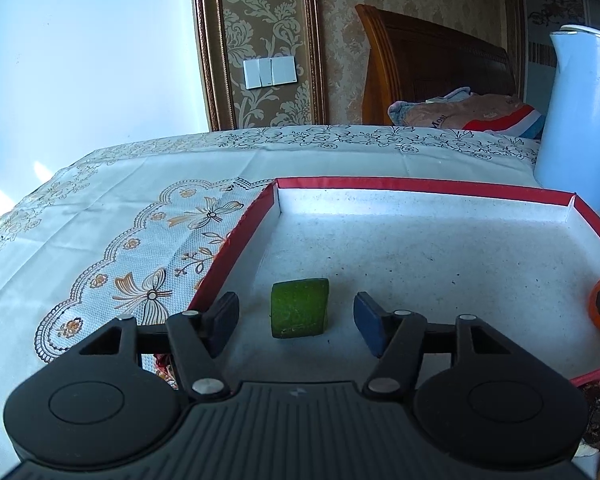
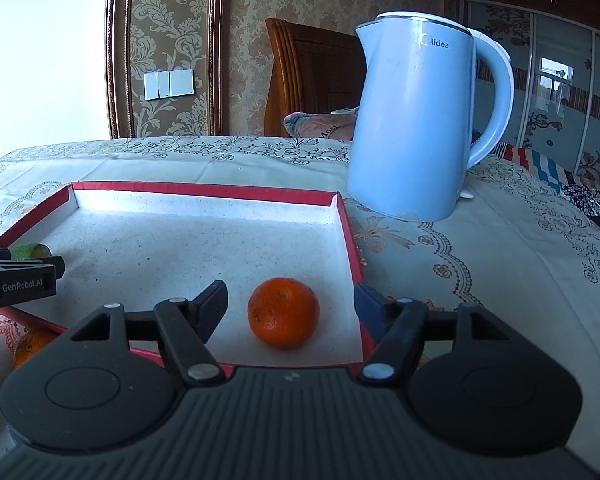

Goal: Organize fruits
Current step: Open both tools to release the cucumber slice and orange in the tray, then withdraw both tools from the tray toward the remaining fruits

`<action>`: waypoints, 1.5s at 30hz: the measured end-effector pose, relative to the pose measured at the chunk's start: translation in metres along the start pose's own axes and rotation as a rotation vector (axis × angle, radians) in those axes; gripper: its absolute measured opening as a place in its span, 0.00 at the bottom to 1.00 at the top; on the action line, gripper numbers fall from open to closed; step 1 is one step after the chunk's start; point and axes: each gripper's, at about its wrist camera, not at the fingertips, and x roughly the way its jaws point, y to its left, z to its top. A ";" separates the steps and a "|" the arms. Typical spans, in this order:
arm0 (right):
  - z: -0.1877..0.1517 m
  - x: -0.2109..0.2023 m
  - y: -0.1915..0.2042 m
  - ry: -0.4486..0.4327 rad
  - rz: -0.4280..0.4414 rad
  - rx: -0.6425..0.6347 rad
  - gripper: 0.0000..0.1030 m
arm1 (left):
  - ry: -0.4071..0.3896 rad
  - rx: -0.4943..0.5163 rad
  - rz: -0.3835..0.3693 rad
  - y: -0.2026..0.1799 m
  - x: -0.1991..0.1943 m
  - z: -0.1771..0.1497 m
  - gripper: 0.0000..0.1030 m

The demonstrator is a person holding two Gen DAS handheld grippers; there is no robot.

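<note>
Right wrist view: the round orange mandarin [image 2: 283, 312] is seen lying untouched between the parted jaws of the right gripper [image 2: 290, 306], inside the red-walled cardboard tray [image 2: 204, 191], directly ahead.

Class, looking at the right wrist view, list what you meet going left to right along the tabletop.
Left gripper → orange lying in the red-rimmed tray → blue kettle.

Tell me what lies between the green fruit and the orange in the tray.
In the right wrist view, only bare tray floor lies between the green fruit and the orange, apart from the left gripper's finger beside the green fruit.
</note>
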 end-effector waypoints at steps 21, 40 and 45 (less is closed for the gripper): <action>-0.011 -0.042 -0.011 -0.108 0.008 0.055 0.66 | -0.058 -0.052 -0.027 0.012 -0.032 -0.001 0.61; -0.056 -0.100 -0.009 -0.107 0.063 0.046 0.66 | -0.091 -0.041 -0.061 0.029 -0.088 -0.042 0.61; -0.060 -0.104 -0.006 -0.116 0.066 0.030 0.66 | -0.093 -0.033 -0.056 0.030 -0.095 -0.053 0.61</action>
